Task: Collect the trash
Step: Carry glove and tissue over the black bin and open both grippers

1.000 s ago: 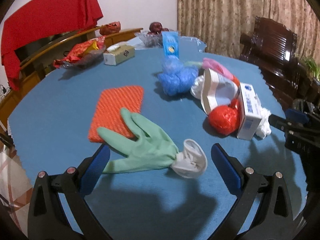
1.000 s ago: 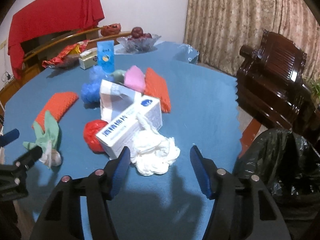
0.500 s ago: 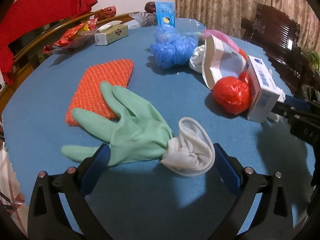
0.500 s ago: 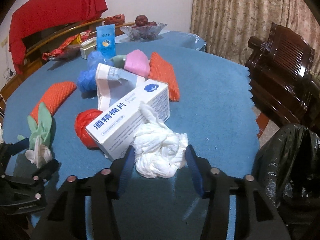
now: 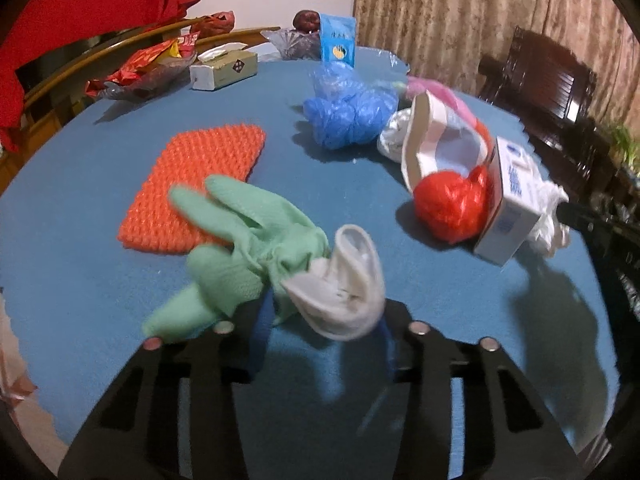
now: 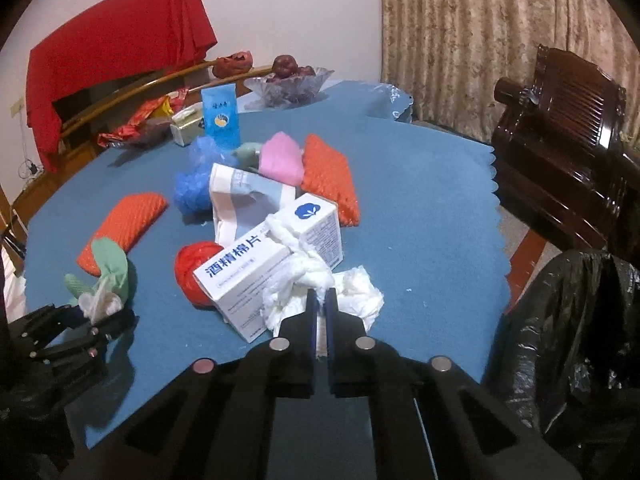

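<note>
Gripping the green glove (image 5: 256, 248) near the surface's (image 5: 80, 240) left edge, the left claw (image 5: 320, 320) is closed on it; the right claw (image 6: 319, 312) pinches the white tissue wad (image 6: 320, 280) near the front edge. Next, probably carry both to the black trash bag (image 6: 580, 340).

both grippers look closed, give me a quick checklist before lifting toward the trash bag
1. Left gripper shut on the green glove: ok.
2. Right gripper shut on the white tissue wad: ok.
3. Tissue wad free of the white box: not ok, a strand lies over it.
4. Glove clear of the orange pad: cannot tell, fingers overlap it.
5. Black trash bag open: cannot tell.
</note>
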Demonstrator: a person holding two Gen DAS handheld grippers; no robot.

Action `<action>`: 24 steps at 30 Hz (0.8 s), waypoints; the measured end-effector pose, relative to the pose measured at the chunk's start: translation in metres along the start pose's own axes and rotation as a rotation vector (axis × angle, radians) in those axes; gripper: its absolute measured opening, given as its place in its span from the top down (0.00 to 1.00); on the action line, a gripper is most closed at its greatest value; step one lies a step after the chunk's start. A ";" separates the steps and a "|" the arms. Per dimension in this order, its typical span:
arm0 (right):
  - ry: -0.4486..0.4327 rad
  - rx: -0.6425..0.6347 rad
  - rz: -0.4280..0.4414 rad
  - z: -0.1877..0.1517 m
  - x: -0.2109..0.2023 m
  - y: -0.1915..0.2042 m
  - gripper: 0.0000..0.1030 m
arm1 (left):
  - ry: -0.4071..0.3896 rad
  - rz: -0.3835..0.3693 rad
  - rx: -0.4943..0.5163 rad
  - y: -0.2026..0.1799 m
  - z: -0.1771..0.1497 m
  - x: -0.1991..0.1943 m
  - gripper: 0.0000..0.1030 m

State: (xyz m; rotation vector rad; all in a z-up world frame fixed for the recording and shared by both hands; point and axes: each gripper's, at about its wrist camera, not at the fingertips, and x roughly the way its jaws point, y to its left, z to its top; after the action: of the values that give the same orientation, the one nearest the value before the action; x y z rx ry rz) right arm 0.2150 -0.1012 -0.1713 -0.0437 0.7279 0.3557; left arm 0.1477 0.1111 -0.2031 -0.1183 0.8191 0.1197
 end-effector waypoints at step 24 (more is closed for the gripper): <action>-0.227 0.139 -0.141 0.011 -0.130 -0.078 0.96 | -0.256 -0.307 0.180 -0.129 0.061 -0.096 0.69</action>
State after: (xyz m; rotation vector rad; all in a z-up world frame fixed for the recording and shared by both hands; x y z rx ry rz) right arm 0.1582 -0.2117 -0.0839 0.0750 0.5195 0.1707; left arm 0.1464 -0.0123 -0.0836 -0.0564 0.5456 -0.2243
